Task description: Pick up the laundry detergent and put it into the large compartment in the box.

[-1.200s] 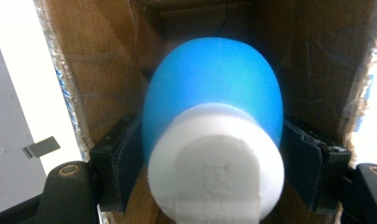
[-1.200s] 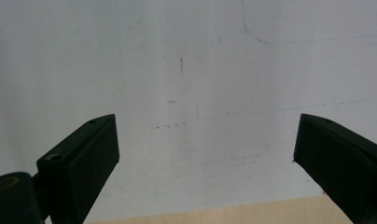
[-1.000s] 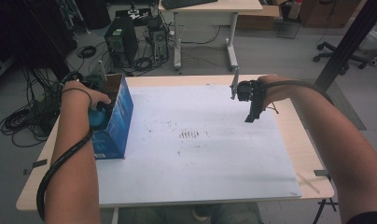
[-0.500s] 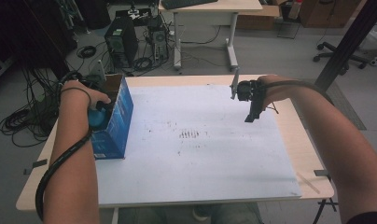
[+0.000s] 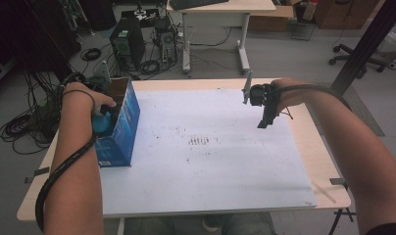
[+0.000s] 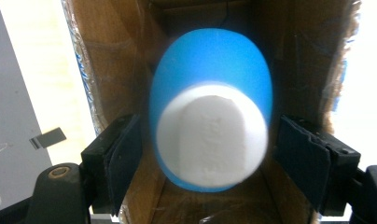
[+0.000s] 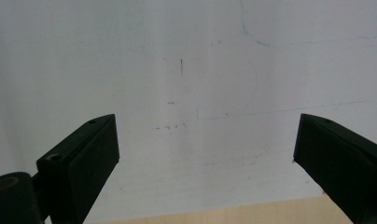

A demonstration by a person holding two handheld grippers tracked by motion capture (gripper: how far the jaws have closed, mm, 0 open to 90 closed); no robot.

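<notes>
A blue rounded object with a white flat end (image 6: pixel 210 130) sits inside an open cardboard box (image 6: pixel 112 70), blue on the outside (image 5: pixel 122 129), at the table's left side. My left gripper (image 6: pixel 210 149) points down into the box. Its pads (image 6: pixel 126 158) stand on either side of the object with a small gap each side. The jaws have just been opening, and the object is still between them. In the high view the left hand (image 5: pixel 88 100) covers the box's top. My right gripper (image 7: pixel 205 154) is open over the white sheet (image 7: pixel 177 70) with nothing between its pads, and hangs at the far right (image 5: pixel 264 110).
A white sheet (image 5: pixel 206 156) with faint pen marks covers most of the wooden table (image 5: pixel 323 156). Beyond the table's far edge are a computer tower (image 5: pixel 130 46), cables on the floor, and another desk (image 5: pixel 220 7). An office chair (image 5: pixel 358 51) stands far right.
</notes>
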